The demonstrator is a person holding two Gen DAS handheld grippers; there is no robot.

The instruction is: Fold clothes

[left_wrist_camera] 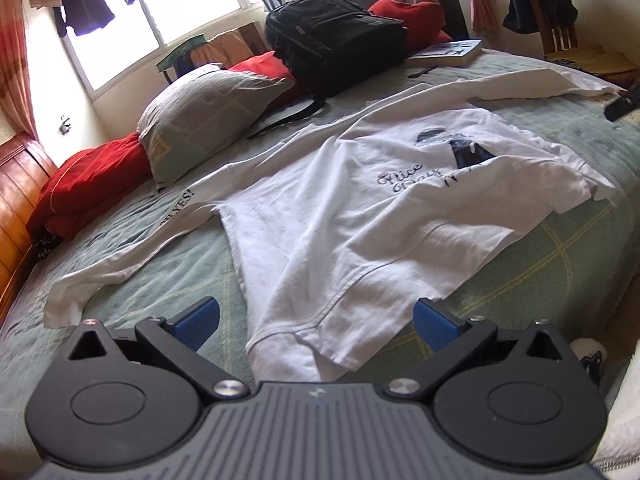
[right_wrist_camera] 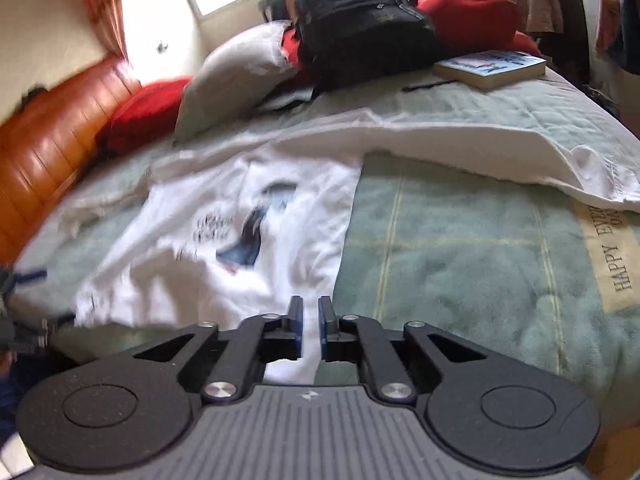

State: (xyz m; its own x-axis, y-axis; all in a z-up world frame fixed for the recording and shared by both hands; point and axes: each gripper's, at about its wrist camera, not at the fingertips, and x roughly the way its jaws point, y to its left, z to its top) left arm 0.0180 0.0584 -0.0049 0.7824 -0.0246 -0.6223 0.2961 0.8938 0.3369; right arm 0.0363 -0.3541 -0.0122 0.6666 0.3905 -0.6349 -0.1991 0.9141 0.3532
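White cotton fills the middle of the green bed cover [left_wrist_camera: 168, 280]: the long-sleeved shirt [left_wrist_camera: 340, 216] lies spread flat, print side up, one sleeve trailing left toward the red cushion [left_wrist_camera: 92, 184] and grey pillow [left_wrist_camera: 204, 116], the other running right along the far side. My left claw [left_wrist_camera: 316, 320] hovers over the shirt's near hem, its blue pads wide apart with nothing between them. Behind the shirt sit a black backpack [left_wrist_camera: 336, 44] and, just to its right, a book [left_wrist_camera: 448, 53]. My right claw [right_wrist_camera: 310, 324] is nearly closed, only a narrow slit showing between its pads; white cloth shows through that slit, but I cannot tell whether it is pinched.
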